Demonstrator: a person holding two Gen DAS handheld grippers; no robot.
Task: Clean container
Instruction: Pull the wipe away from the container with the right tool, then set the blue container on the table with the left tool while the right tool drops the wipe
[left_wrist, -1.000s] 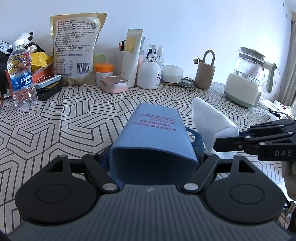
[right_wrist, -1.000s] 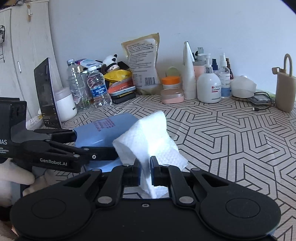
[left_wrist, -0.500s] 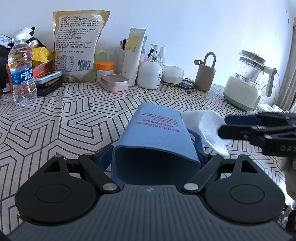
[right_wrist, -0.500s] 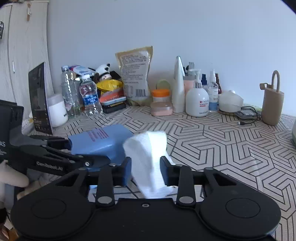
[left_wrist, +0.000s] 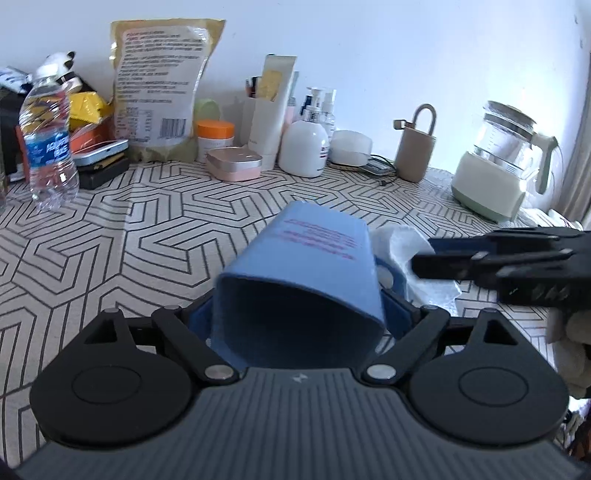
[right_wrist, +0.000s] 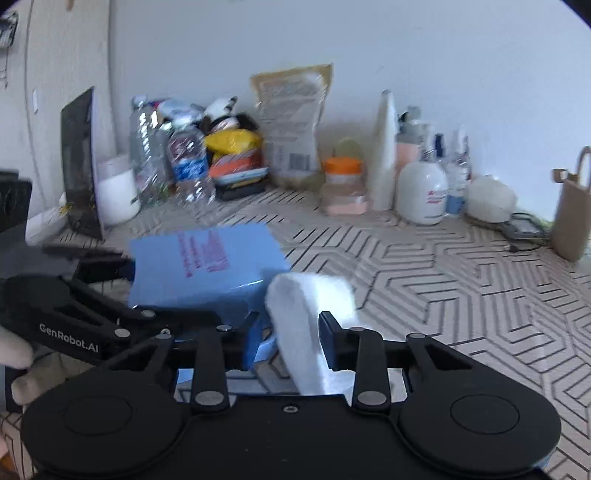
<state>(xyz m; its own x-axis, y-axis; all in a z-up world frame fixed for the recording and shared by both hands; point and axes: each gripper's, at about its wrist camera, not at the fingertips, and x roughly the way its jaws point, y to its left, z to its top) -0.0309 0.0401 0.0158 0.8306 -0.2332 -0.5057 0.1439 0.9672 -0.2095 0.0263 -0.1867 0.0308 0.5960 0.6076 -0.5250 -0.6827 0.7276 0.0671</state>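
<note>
My left gripper (left_wrist: 299, 306) is shut on a blue container (left_wrist: 306, 266) and holds it on its side above the table, its open mouth towards the camera. It also shows in the right wrist view (right_wrist: 207, 266). A white paper towel (right_wrist: 306, 332) lies between the spread fingers of my right gripper (right_wrist: 290, 336), which is open. In the left wrist view the towel (left_wrist: 410, 251) lies on the table just right of the container, with the right gripper (left_wrist: 436, 258) over it.
The patterned tablecloth (left_wrist: 166, 229) covers the table. Along the back wall stand a water bottle (left_wrist: 48, 144), a large food bag (left_wrist: 159, 92), an orange-lidded jar (left_wrist: 215, 142), lotion bottles (left_wrist: 304, 147), a beige holder (left_wrist: 415, 153) and a glass kettle (left_wrist: 498, 173).
My right gripper has opened and let go of the paper towel, which dropped beside the container. The left gripper still holds the container, tilted slightly.
</note>
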